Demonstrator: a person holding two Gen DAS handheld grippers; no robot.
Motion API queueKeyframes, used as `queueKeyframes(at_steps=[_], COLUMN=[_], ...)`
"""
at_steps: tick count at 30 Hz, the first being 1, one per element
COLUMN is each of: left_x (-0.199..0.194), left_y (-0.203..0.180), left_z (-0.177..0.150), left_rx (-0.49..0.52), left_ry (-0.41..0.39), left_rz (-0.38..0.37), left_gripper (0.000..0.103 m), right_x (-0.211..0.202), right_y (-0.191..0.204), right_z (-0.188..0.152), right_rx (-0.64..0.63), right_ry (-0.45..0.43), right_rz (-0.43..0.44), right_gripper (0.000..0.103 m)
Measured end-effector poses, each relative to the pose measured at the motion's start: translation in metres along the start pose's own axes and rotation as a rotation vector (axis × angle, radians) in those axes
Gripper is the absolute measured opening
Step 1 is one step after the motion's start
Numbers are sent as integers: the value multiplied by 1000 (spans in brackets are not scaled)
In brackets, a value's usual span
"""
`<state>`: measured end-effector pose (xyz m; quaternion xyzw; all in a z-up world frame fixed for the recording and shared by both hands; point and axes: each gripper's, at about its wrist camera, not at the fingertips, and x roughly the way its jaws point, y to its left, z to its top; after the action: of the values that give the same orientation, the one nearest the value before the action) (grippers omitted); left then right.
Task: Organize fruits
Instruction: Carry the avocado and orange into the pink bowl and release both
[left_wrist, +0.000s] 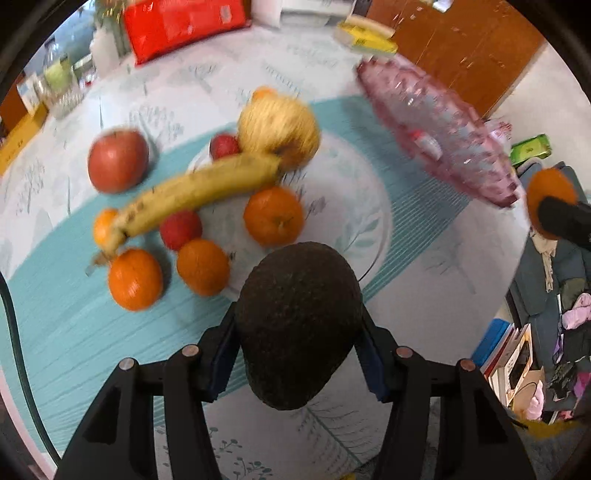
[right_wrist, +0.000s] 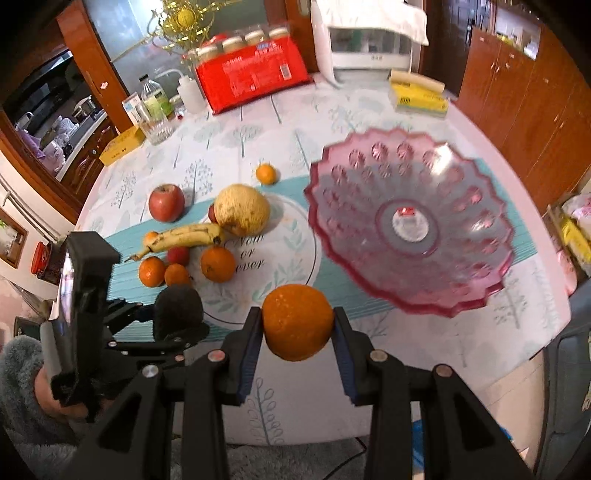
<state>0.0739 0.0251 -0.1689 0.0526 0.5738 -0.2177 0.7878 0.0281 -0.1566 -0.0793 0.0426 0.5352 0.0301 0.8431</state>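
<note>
Avocado (left_wrist: 299, 325) clamped in our left gripper (left_wrist: 299, 354), orange (right_wrist: 297, 322) in our right gripper (right_wrist: 297, 332): both could collide above the pink glass bowl (right_wrist: 410, 225).

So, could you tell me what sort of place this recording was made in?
Most likely a home dining area next to a kitchen: a round table with a tree-print tablecloth, wooden cabinets, and a pink glass fruit dish beside loose fruit.

Red pack (right_wrist: 255, 75) of jars, yellow box (right_wrist: 419, 96), drinking glass (right_wrist: 157, 125) (all along the table's far edge)
</note>
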Motion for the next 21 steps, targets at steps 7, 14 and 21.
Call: queueKeyframes(at_steps=[7,14,21], left_x=[-58,-79,-40], left_y=[-41,-110,-171], left_z=[31,92,158], left_rx=[9,-18,-59], left_ry=[-179,-272,-295], left_rz=[43,96,146], left_gripper=[56,56,56], right_x=[-3,-8,-1], right_y=[-25,-77,-143], right_z=[19,49,79], right_rx=[-49,-124,-164], right_ry=[-36,-64,-89], right_rz=[70,146,109], right_gripper=[37,37,37])
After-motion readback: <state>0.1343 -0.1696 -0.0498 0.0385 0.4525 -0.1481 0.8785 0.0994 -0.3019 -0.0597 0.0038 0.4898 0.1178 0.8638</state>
